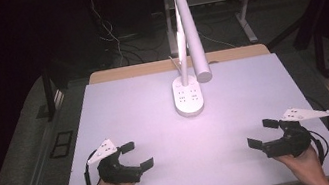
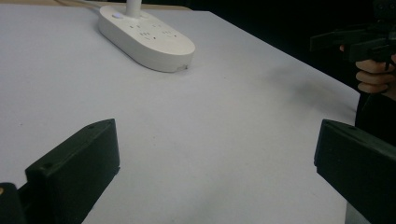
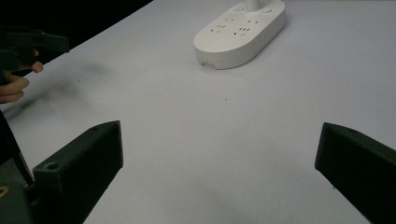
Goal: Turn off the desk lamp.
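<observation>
A white desk lamp (image 1: 186,33) stands at the far centre of the white table (image 1: 157,119). Its base (image 1: 188,97) is an elongated oval block with rounded ends, carrying rows of small socket openings on its top face and a round button beside the stem. A slim upright stem rises from the far end of the base, and a long cylindrical lamp head angles toward the near side. The left gripper (image 1: 136,155) rests near the front left edge, jaws spread wide and empty. The right gripper (image 1: 262,133) rests near the front right edge, jaws likewise spread and empty. Both are well apart from the lamp.
</observation>
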`<state>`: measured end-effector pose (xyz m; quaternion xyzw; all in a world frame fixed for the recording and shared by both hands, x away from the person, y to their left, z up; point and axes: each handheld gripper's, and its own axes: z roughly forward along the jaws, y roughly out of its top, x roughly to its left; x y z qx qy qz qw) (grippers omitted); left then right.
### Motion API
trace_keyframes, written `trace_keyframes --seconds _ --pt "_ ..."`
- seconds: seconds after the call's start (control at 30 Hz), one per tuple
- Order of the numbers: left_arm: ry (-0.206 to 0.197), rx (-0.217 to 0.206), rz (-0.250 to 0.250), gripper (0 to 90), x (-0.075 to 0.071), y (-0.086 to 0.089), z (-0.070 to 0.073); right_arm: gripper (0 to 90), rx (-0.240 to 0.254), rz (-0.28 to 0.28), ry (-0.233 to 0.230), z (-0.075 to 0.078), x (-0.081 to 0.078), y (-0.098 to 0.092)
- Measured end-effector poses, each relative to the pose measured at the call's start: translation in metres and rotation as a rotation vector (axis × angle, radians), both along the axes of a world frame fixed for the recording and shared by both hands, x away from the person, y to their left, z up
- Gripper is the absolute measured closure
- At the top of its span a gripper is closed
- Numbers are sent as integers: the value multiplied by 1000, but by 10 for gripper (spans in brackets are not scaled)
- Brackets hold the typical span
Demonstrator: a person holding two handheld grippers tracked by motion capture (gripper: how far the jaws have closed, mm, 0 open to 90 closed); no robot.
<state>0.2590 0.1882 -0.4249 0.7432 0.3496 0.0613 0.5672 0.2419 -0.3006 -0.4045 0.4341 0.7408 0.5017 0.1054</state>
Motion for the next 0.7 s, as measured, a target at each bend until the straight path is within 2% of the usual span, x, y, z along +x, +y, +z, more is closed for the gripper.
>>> trace_keyframes --seconds 0.37,0.7 --pt "-2 -5 6 0 -1 2 0 10 -6 1 21 4 0 1" --pt "-1 -8 11 0 -2 1 1 10 -29 35 19 15 10 10"
